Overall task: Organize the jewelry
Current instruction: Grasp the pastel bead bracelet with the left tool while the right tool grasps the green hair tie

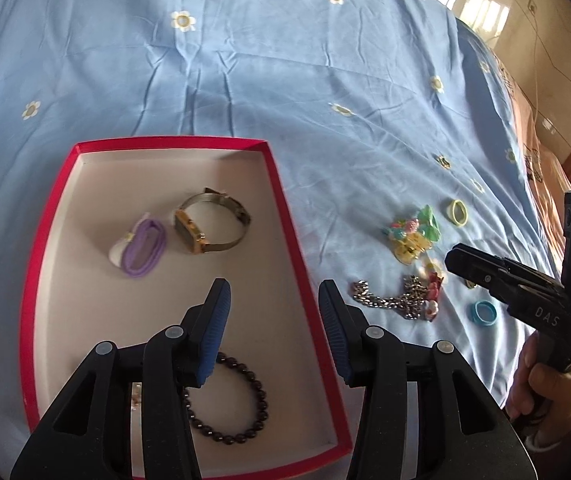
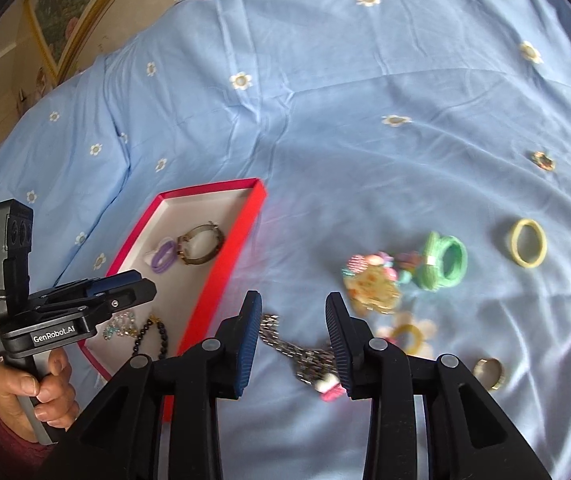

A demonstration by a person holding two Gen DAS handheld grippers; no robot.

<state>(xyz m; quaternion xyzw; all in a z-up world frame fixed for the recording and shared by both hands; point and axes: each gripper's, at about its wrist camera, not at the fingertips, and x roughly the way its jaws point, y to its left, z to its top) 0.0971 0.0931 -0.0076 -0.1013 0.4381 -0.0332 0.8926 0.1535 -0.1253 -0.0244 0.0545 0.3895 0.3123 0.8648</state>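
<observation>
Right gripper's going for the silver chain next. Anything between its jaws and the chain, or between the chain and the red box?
Nothing visible blocks the right gripper: it is open, with the silver chain just beyond its fingertips on the bedspread. A pink charm lies on the chain. Only the low rim of the red box intervenes.

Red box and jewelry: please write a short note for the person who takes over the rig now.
Left tongs: open, empty, over the red box.
Right tongs: open, empty, over the silver chain.
Done, in box: watch, purple hair tie, dark bead bracelet.
Left, on the blue sheet: chain, green tie, yellow ring, blue ring, gold ring, colourful clips.
</observation>
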